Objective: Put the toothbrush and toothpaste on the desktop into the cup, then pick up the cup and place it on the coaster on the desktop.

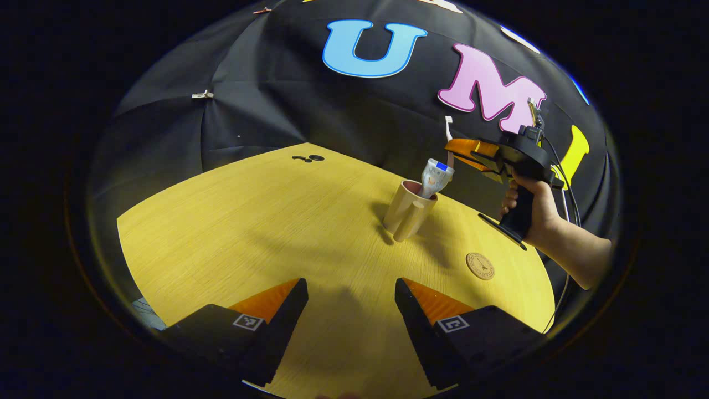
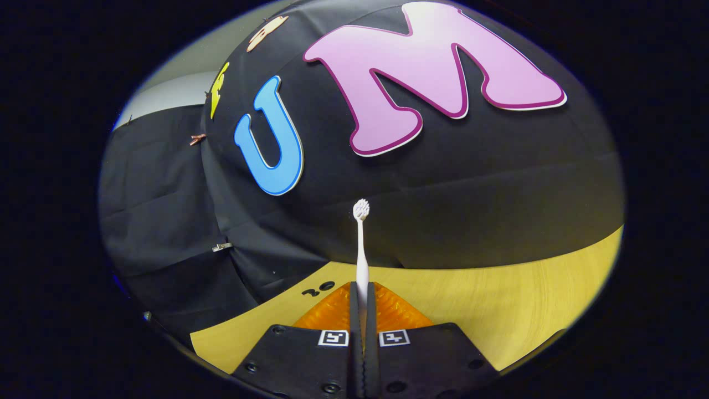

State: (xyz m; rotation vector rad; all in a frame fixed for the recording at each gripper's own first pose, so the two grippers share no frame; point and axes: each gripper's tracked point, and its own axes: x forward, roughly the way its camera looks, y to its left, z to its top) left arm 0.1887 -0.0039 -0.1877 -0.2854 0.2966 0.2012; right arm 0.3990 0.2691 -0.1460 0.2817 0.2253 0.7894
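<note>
Left gripper [image 1: 350, 310] hangs low over the table [image 1: 249, 221], jaws wide and empty. The cup [image 1: 409, 210] stands ahead, toothpaste [image 1: 436, 176] already in it, the coaster [image 1: 479, 265] just right of the cup. Above the cup, the right gripper [image 1: 462, 152], in a raised hand [image 1: 534, 213], pinches the toothbrush [image 2: 361, 249] upright. Next, I reckon: lower it into the cup.

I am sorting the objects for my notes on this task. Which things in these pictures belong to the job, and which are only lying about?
Belong to the job:
toothbrush, clamped in the right gripper
toothpaste, standing in the cup
coaster, bare on the desktop
left gripper, open above the desktop

Only lying about:
small dark items at the desktop's far edge
</note>
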